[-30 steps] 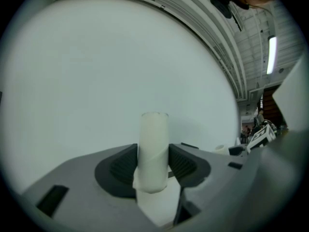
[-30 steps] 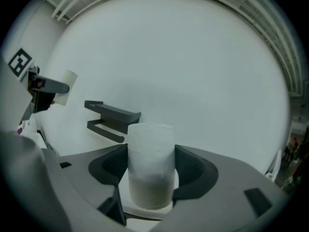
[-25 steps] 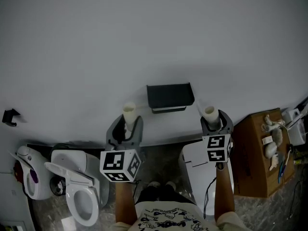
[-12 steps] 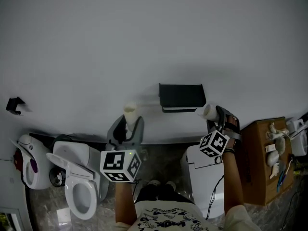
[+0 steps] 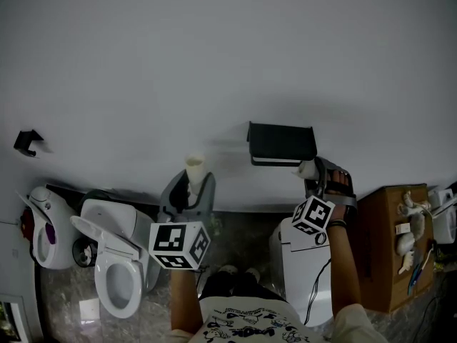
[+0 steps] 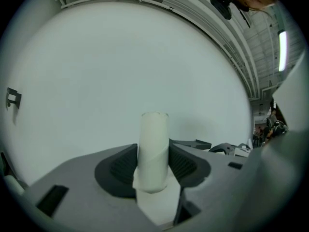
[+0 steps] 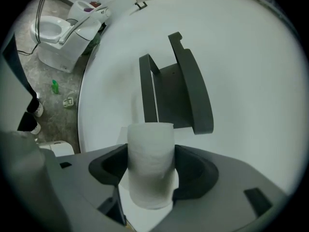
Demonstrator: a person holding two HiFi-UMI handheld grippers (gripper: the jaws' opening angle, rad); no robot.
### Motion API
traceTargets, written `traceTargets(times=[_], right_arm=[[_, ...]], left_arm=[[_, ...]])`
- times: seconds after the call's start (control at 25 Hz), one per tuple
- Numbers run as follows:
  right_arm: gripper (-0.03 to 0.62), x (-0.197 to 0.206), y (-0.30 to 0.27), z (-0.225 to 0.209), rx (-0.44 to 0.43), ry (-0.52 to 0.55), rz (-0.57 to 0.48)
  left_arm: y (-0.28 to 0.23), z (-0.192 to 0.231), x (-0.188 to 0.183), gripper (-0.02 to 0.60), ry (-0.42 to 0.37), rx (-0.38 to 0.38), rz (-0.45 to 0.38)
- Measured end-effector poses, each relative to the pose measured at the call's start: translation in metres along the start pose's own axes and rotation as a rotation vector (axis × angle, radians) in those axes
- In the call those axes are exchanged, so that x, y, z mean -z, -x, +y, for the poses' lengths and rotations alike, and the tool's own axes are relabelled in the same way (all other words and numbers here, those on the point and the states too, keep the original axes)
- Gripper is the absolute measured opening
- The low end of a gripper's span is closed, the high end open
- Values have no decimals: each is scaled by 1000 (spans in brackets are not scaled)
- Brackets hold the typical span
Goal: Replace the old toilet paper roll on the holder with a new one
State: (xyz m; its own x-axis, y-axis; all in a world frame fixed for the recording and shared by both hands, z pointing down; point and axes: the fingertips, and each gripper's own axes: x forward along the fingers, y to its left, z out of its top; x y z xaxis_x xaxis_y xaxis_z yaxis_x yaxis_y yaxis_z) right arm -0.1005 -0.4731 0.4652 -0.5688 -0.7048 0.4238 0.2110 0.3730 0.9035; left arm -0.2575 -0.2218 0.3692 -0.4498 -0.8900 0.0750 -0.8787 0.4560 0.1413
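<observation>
Nearest the camera, the left gripper (image 5: 190,186) has its fingers (image 6: 117,169) clamped on a slim, nearly bare cardboard tube (image 6: 153,146), which stands upright. Beside it, the right gripper (image 5: 319,182) has its fingers (image 7: 197,170) pressed on a fuller toilet paper roll (image 7: 150,166), its end close to the dark holder (image 7: 175,88) fixed on the white wall (image 5: 214,63). Well left of the holder, a small dark bracket (image 5: 27,141) sits on the same wall.

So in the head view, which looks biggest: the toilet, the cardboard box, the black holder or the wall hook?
1. Largest, too alike to rank: the cardboard box and the toilet.
2. The black holder.
3. Smallest: the wall hook.
</observation>
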Motion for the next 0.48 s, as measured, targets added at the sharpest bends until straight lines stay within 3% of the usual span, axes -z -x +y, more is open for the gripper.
traceTargets(times=[0.48], right_arm=[[304, -28, -2, 4, 43, 2, -7]], left_arm=[[21, 21, 1, 199, -11, -48, 3]])
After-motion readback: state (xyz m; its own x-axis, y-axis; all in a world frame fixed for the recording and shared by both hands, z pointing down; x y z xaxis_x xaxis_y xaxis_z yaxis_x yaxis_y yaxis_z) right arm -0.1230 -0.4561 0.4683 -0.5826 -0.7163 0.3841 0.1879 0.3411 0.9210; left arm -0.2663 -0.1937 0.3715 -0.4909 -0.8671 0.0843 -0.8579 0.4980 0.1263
